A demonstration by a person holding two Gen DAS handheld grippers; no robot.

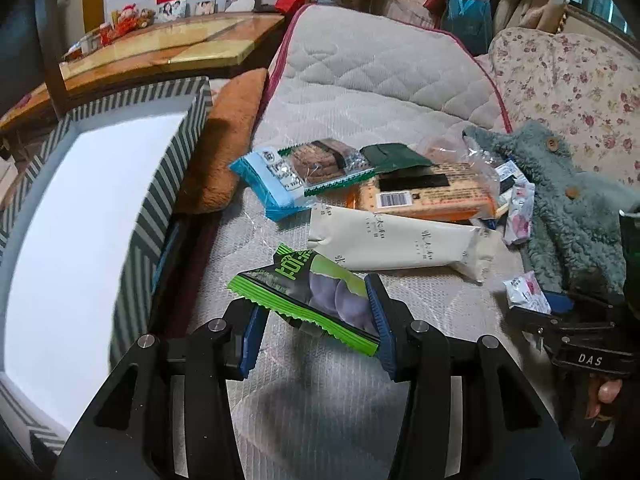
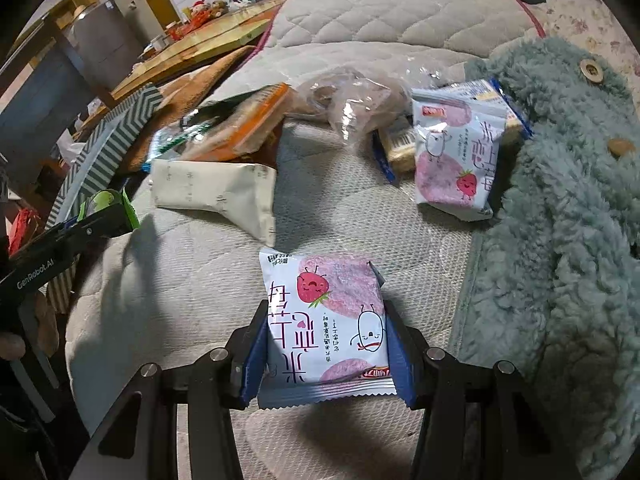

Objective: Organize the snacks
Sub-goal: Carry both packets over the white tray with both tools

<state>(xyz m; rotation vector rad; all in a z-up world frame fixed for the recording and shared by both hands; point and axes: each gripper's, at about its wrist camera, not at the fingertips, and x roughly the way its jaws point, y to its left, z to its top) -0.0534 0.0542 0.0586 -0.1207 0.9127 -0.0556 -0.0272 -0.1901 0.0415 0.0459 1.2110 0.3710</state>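
My left gripper (image 1: 316, 304) is shut on a green snack packet (image 1: 292, 284) with purple discs printed on it, held across the jaws just above the quilted grey mattress (image 1: 360, 92). A striped box (image 1: 176, 152) with a white inside stands open at the left. My right gripper (image 2: 326, 312) is shut on a white and pink strawberry snack packet (image 2: 332, 280), its blue pads pressing both side edges. The right wrist view shows the left gripper (image 2: 96, 220) at the far left beside the box (image 2: 116, 136).
Several loose snacks lie behind: a cream packet (image 1: 396, 244), an orange cracker pack (image 1: 424, 196), a blue packet (image 1: 268, 188), clear-wrapped cookies (image 1: 320, 160), a second strawberry packet (image 2: 452, 160). A teal fleece garment (image 2: 560, 200) lies at the right, a brown cushion (image 1: 224, 152) by the box.
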